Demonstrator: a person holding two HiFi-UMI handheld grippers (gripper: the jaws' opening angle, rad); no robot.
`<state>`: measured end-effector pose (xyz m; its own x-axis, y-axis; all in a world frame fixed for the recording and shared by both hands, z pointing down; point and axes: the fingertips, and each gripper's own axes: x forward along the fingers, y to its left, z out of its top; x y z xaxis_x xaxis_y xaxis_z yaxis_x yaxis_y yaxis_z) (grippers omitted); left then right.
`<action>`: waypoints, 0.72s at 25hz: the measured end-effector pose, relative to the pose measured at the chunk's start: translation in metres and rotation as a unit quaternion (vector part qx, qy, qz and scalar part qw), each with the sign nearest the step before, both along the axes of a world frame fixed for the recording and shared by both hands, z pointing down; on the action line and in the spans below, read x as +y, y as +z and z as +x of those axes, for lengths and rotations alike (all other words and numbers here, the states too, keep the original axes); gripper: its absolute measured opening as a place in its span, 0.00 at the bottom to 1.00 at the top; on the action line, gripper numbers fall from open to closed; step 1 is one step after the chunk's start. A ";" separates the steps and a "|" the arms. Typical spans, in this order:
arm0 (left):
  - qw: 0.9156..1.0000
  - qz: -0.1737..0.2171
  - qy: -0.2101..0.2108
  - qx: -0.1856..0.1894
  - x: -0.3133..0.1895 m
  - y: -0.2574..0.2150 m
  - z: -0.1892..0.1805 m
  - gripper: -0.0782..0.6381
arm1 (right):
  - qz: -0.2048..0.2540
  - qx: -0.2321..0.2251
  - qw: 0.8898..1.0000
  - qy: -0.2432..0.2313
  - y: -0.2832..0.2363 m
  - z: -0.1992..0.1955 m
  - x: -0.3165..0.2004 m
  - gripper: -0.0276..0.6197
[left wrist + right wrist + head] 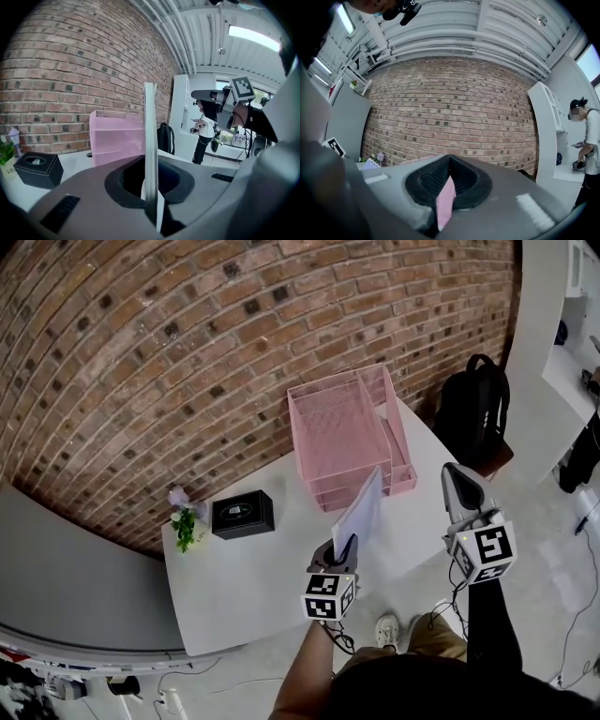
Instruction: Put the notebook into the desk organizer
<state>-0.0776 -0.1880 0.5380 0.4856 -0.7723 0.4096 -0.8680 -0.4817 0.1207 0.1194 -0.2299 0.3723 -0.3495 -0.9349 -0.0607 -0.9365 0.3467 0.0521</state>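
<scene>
Now the left gripper clamps the notebook upright, edge-on toward the pink desk organizer just ahead; the right gripper hangs alongside, jaws closed on nothing.

Two grey jaws of the right gripper fill the foreground, tips together, nothing gripped. A sliver of the pink organizer shows through the slit below the tips. Beyond stands a red brick wall under white ceiling beams. Far right, a person stands at white shelves.
</scene>
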 end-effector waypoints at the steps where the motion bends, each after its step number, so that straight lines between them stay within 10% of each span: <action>1: 1.000 -0.004 -0.008 0.000 -0.004 0.000 -0.003 0.16 | 0.000 -0.001 1.000 -0.002 0.001 0.000 -0.004 0.04; 11: 0.990 -0.047 -0.133 -0.001 -0.044 0.001 -0.055 0.16 | 0.013 -0.003 0.997 -0.070 -0.009 -0.022 -0.063 0.04; 18: 0.977 -0.088 -0.160 0.110 -0.055 0.006 -0.067 0.16 | 0.011 -0.001 0.994 -0.109 -0.012 -0.035 -0.103 0.04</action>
<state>-0.1443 -0.2431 0.5438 0.3225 -0.8264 0.4615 -0.9142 -0.1455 0.3782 0.0848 -0.3328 0.3606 -0.5427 -0.8359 -0.0819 -0.8399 0.5394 0.0598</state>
